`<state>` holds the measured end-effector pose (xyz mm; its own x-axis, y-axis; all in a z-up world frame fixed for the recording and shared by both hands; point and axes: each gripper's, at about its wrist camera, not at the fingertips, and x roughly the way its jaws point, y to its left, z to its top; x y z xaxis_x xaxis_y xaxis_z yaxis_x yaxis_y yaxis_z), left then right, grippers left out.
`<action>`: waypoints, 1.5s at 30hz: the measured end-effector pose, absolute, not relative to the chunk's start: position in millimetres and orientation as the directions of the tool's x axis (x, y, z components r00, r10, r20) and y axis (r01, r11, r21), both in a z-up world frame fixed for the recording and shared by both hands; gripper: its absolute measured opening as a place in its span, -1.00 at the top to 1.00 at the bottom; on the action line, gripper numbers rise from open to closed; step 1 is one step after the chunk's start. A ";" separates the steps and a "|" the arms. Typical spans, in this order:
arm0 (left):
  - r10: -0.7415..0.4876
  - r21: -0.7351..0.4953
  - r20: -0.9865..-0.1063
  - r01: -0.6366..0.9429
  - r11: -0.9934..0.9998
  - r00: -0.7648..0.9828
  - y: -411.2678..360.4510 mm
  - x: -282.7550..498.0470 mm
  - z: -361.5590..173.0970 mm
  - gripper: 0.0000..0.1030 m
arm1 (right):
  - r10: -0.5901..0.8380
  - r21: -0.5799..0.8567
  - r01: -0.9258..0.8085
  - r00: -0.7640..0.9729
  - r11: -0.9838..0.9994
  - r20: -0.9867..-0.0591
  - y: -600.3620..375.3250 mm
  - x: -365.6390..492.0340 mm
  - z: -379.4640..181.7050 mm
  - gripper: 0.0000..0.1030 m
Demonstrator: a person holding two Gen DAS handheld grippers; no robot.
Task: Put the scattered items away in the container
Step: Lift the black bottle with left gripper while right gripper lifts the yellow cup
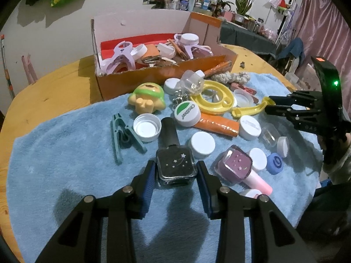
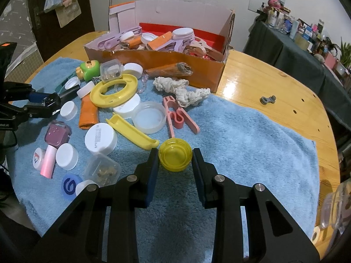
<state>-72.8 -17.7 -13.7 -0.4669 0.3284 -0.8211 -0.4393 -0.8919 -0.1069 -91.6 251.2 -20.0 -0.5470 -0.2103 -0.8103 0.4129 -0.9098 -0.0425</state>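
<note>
The left claw point(image 1: 175, 173) is down on the blue towel point(image 1: 65, 164) with its two fingers apart. A black nail polish bottle point(image 1: 175, 164) lies right between them. The pads are just beside the glass but I cannot tell if they touch it. A purple nail polish bottle point(image 1: 238, 164) lies near on the right side, and a green clothes peg point(image 1: 122, 137) lies on the other side.

The right claw point(image 2: 175, 164) is open too. A yellow cap point(image 2: 175, 155) sits between its finger tips, open side up, close to both pads.

The cardboard box point(image 2: 166, 61) stands at the far edge of the towel on the wooden table point(image 2: 274, 83). It is already piled with purple clips point(image 1: 122, 53), white caps and orange things. Its front wall is low and torn.

Many small things lie between the claws and the box, like a yellow ring point(image 2: 114, 89), a green toy point(image 1: 149, 97) and a knotted rope point(image 2: 182, 89). The towel to the right of the yellow cap is bare.
</note>
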 end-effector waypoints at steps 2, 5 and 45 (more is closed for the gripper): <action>0.305 -0.081 -0.827 -0.436 -0.896 -0.473 -18.3 -72.6 -15.2 0.26 | -0.207 -0.045 0.413 -0.545 -0.910 -0.812 251.0 -90.8 -20.1 0.44; 0.284 -0.067 -0.830 -0.421 -0.905 -0.480 -24.2 -72.6 -14.7 0.27 | -0.206 -0.046 0.413 -0.542 -0.909 -0.815 251.7 -89.5 -21.6 0.44; 0.272 -0.060 -0.841 -0.418 -0.906 -0.468 -9.8 -79.3 -18.8 0.12 | -0.208 -0.030 0.414 -0.517 -0.910 -0.831 252.3 -93.5 -25.4 0.43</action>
<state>-79.3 -9.8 -18.8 -0.4675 0.2720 -0.8411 -0.4184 -0.9063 -0.0605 -93.5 252.3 -25.4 -0.5165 -0.2077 -0.8307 0.4135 -0.9100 -0.0296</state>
